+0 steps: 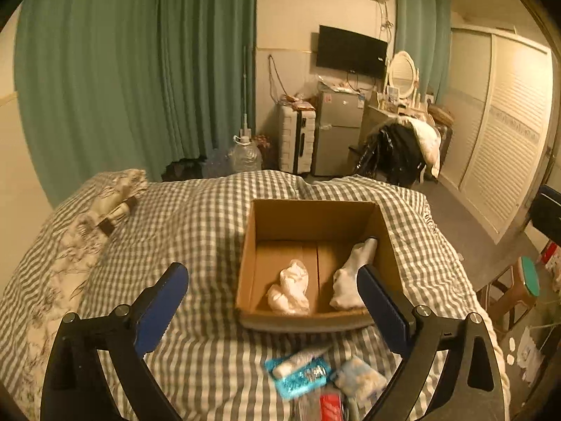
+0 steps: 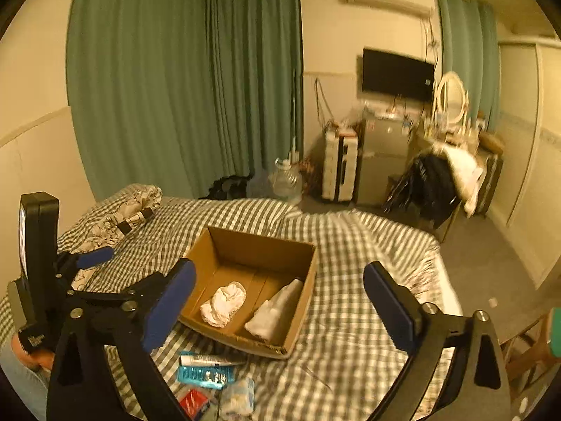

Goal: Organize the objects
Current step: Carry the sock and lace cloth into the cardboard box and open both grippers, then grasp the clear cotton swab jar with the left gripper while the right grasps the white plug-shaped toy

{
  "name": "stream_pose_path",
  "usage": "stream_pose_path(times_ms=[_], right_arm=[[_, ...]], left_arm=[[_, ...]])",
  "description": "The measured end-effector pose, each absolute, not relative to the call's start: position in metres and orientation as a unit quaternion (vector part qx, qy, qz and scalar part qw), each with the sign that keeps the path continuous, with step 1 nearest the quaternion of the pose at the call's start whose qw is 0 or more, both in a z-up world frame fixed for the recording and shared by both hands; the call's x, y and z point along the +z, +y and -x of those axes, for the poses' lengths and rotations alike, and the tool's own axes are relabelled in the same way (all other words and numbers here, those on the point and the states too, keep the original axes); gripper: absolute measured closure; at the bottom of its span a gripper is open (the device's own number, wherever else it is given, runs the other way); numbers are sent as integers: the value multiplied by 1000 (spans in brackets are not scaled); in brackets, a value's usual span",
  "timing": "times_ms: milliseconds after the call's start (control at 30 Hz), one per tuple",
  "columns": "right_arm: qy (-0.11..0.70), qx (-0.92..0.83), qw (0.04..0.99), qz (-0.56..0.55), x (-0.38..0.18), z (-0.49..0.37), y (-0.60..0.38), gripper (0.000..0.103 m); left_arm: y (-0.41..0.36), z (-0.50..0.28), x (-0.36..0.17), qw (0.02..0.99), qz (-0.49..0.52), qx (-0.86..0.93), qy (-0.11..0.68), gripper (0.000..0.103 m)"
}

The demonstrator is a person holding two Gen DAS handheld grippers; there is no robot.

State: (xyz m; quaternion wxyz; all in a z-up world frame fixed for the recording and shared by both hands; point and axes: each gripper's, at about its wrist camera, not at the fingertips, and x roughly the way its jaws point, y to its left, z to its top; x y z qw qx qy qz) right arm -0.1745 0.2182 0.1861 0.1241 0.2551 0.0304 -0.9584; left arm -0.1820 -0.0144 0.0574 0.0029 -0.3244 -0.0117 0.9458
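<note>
An open cardboard box (image 1: 312,215) (image 2: 224,245) sits on the checked bed. Inside lie a crumpled white cloth (image 1: 290,288) (image 2: 224,303) and a folded white cloth (image 1: 350,273) (image 2: 275,312). In front of the box lie a white tube (image 1: 301,359) (image 2: 210,360), a teal blister pack (image 1: 301,377) (image 2: 205,376), a pale blue packet (image 1: 361,380) (image 2: 238,398) and a red packet (image 1: 331,407) (image 2: 192,401). My left gripper (image 1: 273,280) is open and empty above the box's near edge; it also shows at left in the right wrist view (image 2: 94,258). My right gripper (image 2: 280,280) is open and empty above the box.
The bed's checked cover (image 1: 196,217) spreads all around. A floral bundle (image 1: 115,203) (image 2: 133,210) lies at the far left. Beyond the bed stand a water jug (image 1: 245,154), a suitcase (image 1: 298,140), a fridge (image 1: 338,133) and a cluttered chair (image 1: 403,151). A stool (image 1: 515,287) stands at right.
</note>
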Motion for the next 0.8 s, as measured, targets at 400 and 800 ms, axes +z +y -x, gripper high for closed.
stream_pose_path(times_ms=[400,800], right_arm=[[64,-953,114,-272,156,85,226,0],[33,-929,97,-357,40,88,231,0]], left_arm=[[-18,93,13,-37,336,941,-13,4],[15,75,-98,-28,431,902,-4,4]])
